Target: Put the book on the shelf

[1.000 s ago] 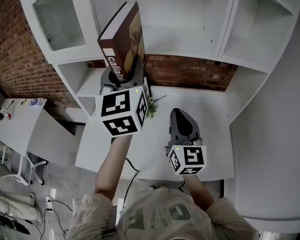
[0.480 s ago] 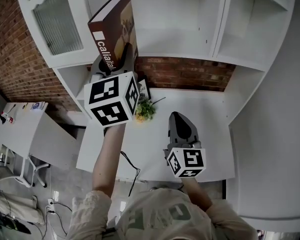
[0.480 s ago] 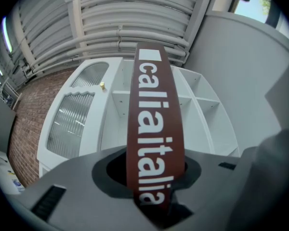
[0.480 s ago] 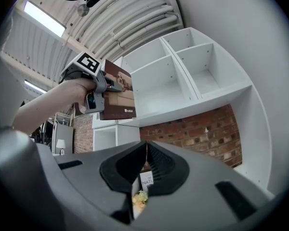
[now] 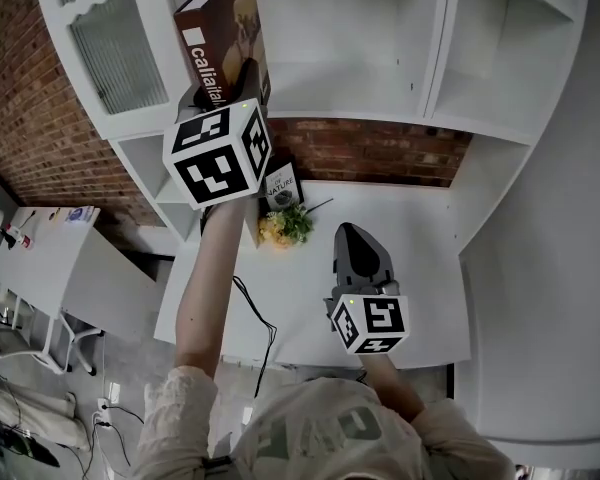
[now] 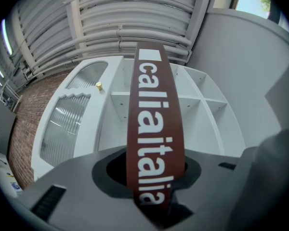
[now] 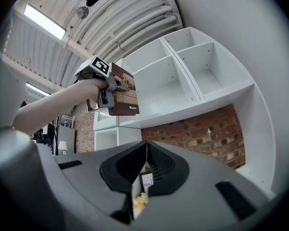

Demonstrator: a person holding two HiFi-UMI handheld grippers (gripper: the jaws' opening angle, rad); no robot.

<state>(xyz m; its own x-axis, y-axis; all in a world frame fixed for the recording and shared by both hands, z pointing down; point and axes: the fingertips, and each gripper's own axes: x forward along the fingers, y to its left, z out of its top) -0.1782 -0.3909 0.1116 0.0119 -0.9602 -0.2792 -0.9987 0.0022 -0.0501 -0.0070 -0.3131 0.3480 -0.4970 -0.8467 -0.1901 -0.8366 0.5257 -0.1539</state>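
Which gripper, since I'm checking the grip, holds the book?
The left gripper, raised toward the shelf with the brown book clamped between its jaws; the right gripper sits lower over the desk, jaws shut on nothing.

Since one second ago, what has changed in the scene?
The left gripper, shut on the brown book, rose further toward the white shelf, carrying the book up and slightly left. Nothing was grasped or released. The right gripper stayed shut and empty over the desk.
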